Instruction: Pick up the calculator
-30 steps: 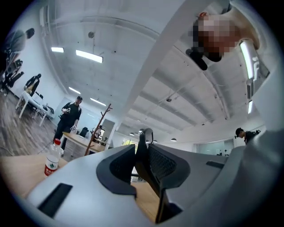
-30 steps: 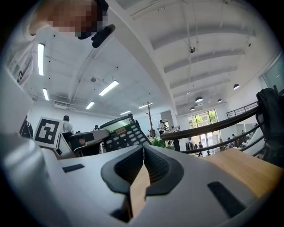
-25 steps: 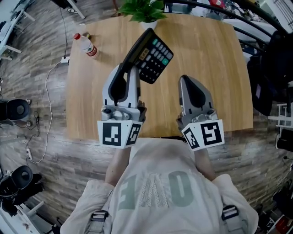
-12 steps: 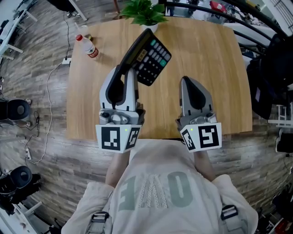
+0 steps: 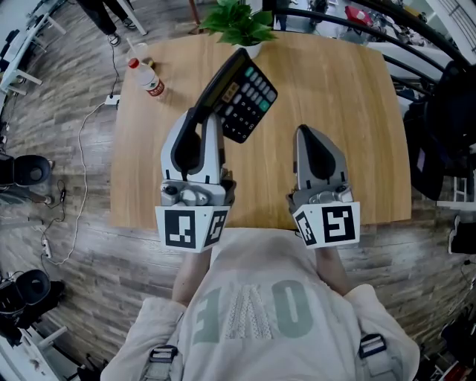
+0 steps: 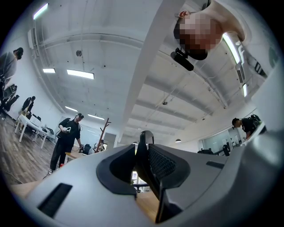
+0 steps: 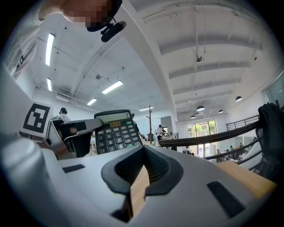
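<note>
The black calculator point(image 5: 239, 93) hangs tilted above the wooden table point(image 5: 335, 89), keys facing right. My left gripper point(image 5: 210, 113) is shut on its near left edge. In the left gripper view the calculator point(image 6: 144, 155) shows edge-on as a thin dark slab pinched between the jaws of that gripper point(image 6: 141, 153). My right gripper point(image 5: 312, 138) stays over the table to the right of it, apart from the calculator, jaws together and holding nothing. The right gripper view shows the calculator's point(image 7: 116, 131) keypad and display ahead at the left, beyond the closed gripper point(image 7: 141, 173).
A water bottle with a red cap point(image 5: 146, 78) lies at the table's far left corner. A potted plant point(image 5: 238, 22) stands at the far edge. Dark bags point(image 5: 442, 119) sit beyond the table's right side. Cables point(image 5: 78, 171) run over the floor at left. A person point(image 6: 66, 137) stands in the distance.
Nothing has visibly moved; the calculator stays held above the table and only the head view has shifted slightly.
</note>
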`<state>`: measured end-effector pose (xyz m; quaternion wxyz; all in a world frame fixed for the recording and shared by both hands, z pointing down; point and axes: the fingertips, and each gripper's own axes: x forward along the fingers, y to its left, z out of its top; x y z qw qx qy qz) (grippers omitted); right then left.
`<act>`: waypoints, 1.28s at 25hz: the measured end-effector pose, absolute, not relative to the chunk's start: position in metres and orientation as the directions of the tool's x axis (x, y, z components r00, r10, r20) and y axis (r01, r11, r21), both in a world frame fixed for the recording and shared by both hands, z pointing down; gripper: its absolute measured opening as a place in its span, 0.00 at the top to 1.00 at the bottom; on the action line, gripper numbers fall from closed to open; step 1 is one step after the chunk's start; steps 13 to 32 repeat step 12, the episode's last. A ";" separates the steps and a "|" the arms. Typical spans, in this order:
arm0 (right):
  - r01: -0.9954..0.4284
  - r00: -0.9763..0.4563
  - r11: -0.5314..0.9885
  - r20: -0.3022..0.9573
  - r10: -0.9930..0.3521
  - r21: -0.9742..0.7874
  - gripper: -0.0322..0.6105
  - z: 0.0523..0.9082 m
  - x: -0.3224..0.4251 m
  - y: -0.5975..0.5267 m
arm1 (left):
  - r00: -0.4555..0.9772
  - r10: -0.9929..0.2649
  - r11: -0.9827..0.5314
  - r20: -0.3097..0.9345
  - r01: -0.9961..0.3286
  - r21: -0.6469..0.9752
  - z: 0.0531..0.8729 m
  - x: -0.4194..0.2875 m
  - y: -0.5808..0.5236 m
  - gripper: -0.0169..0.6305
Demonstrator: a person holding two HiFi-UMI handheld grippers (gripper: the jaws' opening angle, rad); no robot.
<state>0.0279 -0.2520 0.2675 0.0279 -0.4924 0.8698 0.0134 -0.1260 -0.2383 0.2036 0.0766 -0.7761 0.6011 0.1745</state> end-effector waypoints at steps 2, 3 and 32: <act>-0.856 -0.515 0.516 -0.060 -0.855 -0.003 0.92 0.267 0.025 -0.253 | 0.215 -0.907 -0.264 -0.361 -0.960 0.092 0.203 -0.128 -0.239 0.82; -0.856 -0.516 0.517 -0.059 -0.855 -0.002 0.92 0.268 0.025 -0.254 | 0.215 -0.908 -0.264 -0.361 -0.960 0.092 0.203 -0.129 -0.239 0.82; -0.855 -0.517 0.518 -0.055 -0.854 0.008 0.92 0.266 0.019 -0.256 | 0.213 -0.909 -0.262 -0.359 -0.961 0.092 0.201 -0.133 -0.241 0.82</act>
